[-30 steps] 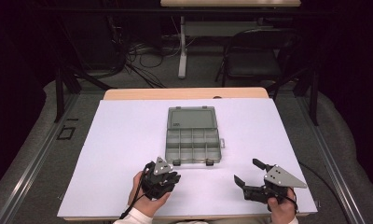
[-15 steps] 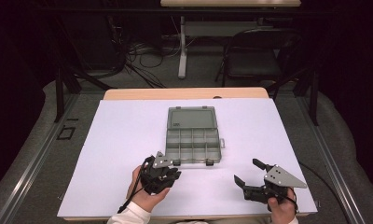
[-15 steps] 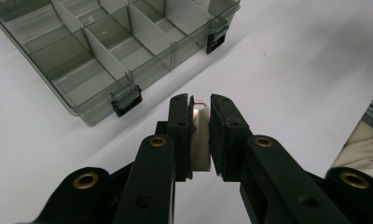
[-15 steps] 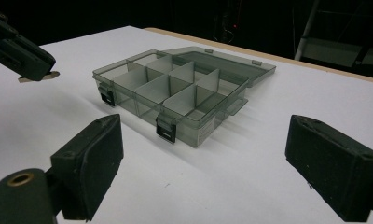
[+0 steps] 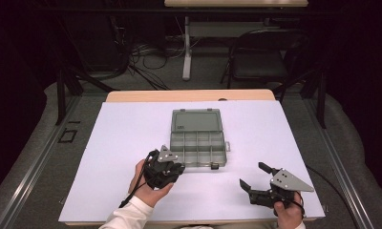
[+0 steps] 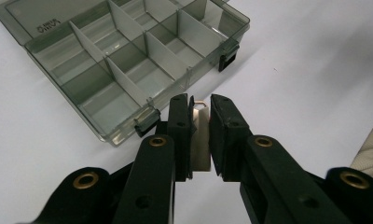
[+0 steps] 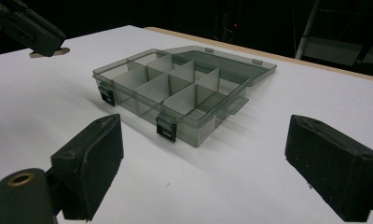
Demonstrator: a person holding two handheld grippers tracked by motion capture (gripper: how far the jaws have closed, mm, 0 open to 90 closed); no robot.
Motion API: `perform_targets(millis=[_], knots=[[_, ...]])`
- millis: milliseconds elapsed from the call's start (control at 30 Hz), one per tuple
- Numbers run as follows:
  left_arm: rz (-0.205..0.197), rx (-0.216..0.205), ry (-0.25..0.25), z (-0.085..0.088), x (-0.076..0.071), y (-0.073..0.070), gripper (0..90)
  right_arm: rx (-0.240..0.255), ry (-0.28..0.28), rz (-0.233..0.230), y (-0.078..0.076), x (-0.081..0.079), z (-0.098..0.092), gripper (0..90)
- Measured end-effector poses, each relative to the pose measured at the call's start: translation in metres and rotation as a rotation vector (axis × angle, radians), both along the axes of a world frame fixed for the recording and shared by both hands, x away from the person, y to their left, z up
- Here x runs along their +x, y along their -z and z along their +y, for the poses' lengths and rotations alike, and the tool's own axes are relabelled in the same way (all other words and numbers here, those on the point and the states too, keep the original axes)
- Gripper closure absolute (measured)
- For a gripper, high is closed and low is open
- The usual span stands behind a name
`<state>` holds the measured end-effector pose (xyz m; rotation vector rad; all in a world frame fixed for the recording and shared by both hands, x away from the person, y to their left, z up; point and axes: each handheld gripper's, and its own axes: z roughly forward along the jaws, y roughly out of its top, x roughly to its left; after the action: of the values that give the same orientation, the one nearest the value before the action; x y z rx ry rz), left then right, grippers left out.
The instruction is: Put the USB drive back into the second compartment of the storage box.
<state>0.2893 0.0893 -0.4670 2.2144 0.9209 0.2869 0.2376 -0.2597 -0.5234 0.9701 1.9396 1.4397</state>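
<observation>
Left gripper (image 6: 201,123) clamped on small metal piece (image 6: 201,140), lifted off table since earlier, nearing open compartment box (image 5: 197,141); right gripper (image 5: 260,175) wide open, empty.

- The white table (image 5: 112,157) was brightly lit from above; the room behind stayed dark.
- Soft shadows fell beside the organizer box (image 7: 175,93).
- Close jaws looked blurred in both gripper views.

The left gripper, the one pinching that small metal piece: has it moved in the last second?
Yes. The left gripper has shifted toward the near left corner of the open compartment box, which has stayed put.
</observation>
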Motion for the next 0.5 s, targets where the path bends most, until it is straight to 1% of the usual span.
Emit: perform_targets(millis=[200,500], knots=[[0.003,0.0,-0.004,0.0,0.008,-0.004,79.4,-0.001,0.0,0.002,0.0,0.0,0.0,11.2],[-0.008,0.017,-0.003,-0.001,0.018,-0.011,79.4,-0.001,-0.001,0.002,0.001,0.001,0.001,11.6]])
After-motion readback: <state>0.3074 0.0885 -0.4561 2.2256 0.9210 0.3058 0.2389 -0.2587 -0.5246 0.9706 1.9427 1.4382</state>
